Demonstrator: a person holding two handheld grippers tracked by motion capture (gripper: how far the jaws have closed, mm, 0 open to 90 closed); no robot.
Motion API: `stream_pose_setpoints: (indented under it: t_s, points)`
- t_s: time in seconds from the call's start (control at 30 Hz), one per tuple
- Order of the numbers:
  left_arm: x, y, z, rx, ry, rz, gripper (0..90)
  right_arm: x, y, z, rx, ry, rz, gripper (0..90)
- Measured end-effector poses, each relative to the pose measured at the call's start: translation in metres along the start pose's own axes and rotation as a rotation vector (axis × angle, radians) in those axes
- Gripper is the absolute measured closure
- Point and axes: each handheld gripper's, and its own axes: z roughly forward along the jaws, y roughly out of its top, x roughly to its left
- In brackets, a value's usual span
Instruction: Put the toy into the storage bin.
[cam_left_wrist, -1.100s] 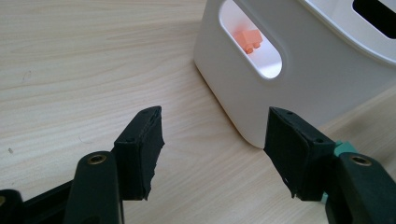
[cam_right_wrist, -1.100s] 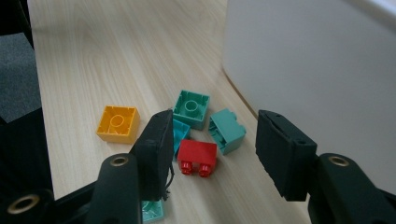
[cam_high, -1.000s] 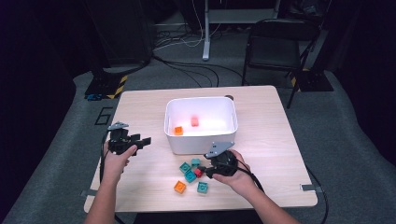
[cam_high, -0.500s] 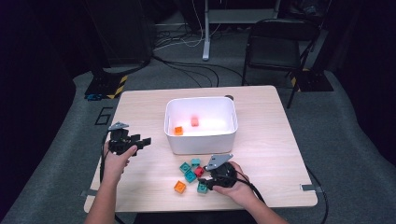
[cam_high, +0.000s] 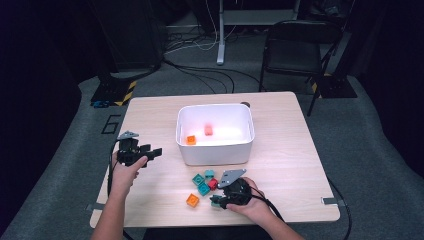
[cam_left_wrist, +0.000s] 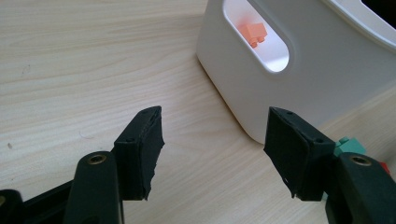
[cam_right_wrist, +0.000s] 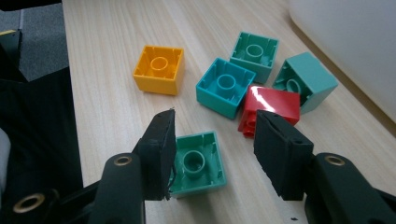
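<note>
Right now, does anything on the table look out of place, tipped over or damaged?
Nothing looks damaged. The loose blocks by the right gripper are jumbled: the green block between its open jaws, the yellow block and others lie hollow side up, and the red block lies on its side. The white bin stands upright.

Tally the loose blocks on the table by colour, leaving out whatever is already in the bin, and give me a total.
Green or teal blocks: 4, namely the green block between the right gripper fingers, the teal block, and two more green ones.
Red block: 1
Yellow-orange block: 1
Total: 6
</note>
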Motion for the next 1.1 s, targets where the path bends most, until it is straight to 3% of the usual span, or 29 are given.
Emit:
stream_pose_setpoints:
  t_s: [0.37, 0.57, 0.9, 1.1]
  points:
    - [0.001, 0.000, -0.002, 0.005, 0.000, 0.001, 36.6, 0.003, -0.003, 0.008, 0.045, 0.030, -0.018, 48.3]
    - [0.002, 0.000, -0.003, 0.004, 0.001, 0.003, 36.6, 0.000, -0.008, 0.012, 0.078, 0.020, -0.004, 57.4]
    - [0.002, 0.000, -0.003, 0.003, 0.000, 0.003, 36.7, -0.006, -0.006, 0.011, 0.082, 0.003, 0.010, 58.1]
    - [0.002, 0.000, -0.002, 0.000, 0.001, 0.002, 36.6, -0.009, 0.000, 0.000, 0.045, -0.007, 0.035, 58.2]
